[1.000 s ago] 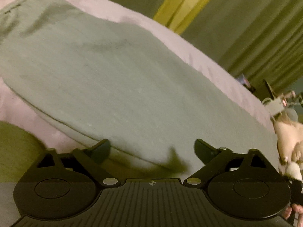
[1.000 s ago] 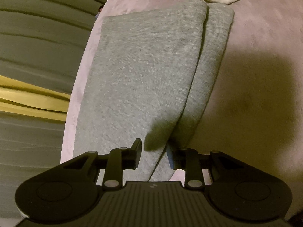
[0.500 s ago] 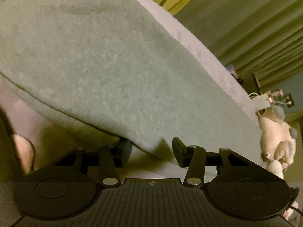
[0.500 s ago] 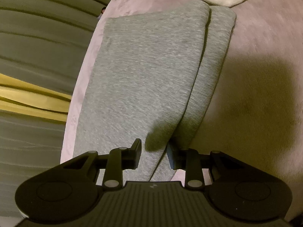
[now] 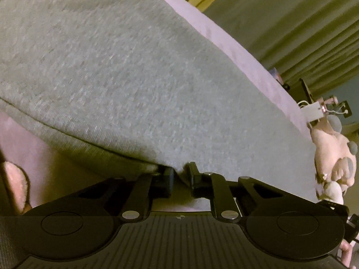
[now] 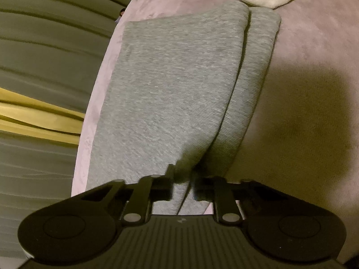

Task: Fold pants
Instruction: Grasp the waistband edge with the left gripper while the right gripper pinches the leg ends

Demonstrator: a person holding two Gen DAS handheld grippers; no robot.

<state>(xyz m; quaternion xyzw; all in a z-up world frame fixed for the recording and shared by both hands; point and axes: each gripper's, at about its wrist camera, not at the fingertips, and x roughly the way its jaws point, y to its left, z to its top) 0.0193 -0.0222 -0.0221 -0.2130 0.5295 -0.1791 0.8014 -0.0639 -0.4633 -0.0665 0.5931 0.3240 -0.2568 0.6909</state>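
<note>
Here the grey knit cotton pants [image 6: 170, 94] lie folded lengthwise on a mauve, suede-like bed cover [image 6: 314, 44], one leg stacked on the other. The black left gripper [image 5: 180, 174] has pinched a fold of the pants' near edge between its fingers. The black right gripper [image 6: 182, 179] is closing, its jaws pressing on the grey fabric at the other end. A cream plush toy [image 5: 332, 154] sits just beside the pants.

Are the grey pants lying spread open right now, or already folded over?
Folded lengthwise: in the right wrist view the grey pants lie flat on the pink cover, one leg stacked on the other, the lower layer's edge peeking out alongside.
</note>
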